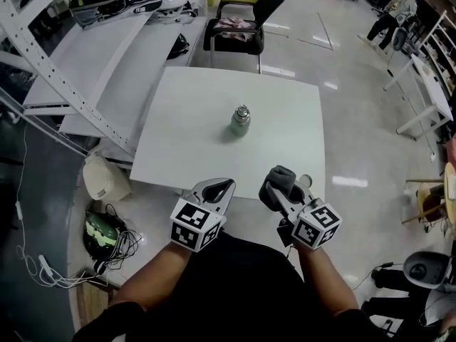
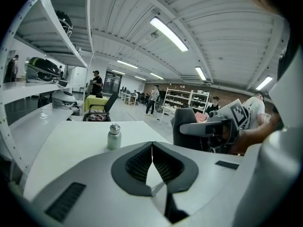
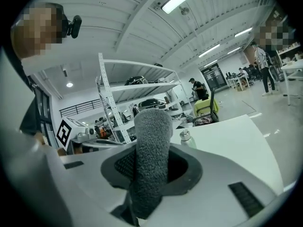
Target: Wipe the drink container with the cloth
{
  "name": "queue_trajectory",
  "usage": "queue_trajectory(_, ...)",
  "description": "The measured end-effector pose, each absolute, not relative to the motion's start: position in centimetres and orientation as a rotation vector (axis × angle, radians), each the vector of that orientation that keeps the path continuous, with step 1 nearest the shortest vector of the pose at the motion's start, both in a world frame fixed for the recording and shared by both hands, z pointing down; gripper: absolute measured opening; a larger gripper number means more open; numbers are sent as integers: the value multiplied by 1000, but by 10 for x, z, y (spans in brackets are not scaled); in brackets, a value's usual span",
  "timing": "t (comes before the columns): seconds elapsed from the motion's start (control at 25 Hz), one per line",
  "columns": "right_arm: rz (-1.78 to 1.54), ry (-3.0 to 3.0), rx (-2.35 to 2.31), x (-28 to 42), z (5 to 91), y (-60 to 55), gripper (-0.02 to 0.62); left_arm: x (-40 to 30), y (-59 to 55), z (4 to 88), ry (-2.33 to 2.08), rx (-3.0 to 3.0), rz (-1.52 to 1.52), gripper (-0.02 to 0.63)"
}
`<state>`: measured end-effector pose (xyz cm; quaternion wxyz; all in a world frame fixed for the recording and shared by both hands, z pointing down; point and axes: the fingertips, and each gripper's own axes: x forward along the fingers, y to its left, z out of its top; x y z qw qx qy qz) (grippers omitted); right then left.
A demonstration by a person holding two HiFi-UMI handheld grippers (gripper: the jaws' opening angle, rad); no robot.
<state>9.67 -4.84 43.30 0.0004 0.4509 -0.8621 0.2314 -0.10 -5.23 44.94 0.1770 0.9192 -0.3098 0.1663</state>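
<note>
Two grippers sit low at the near edge of the white table (image 1: 178,141), and neither is touching the target yet. The drink container (image 1: 241,121), a small pale-green flask with a metal cap, stands upright near the table's middle. It is alone and well apart from both tools, at roughly 12 o'clock from them.

Look at the right gripper (image 1: 280,185): its jaws are clamped on a rolled grey cloth (image 1: 278,179). In its own view the cloth (image 3: 151,150) stands between the pads like a stubby column, free end poking out past the tips. That makes sense — a wad sticking out front gives a soft face to rub with, while the hard jaws keep off the metal.

Over at about 7 o'clock from the drink container, the left gripper (image 1: 219,187) has its jaws pressed together with nothing between them. Its view puts the drink container (image 2: 113,136) up at 11 o'clock.

My read is that this is the steadying hand — it'll need to spread wide before it can brace that light, tippy-looking flask. Wiping hasn't begun.
</note>
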Motion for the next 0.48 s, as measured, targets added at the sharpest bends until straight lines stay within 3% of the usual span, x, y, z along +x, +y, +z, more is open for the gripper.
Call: queue_trajectory(0.48,655,-2793,1304,124,427,32,120,17,42,447,-1027,2536,433,17)
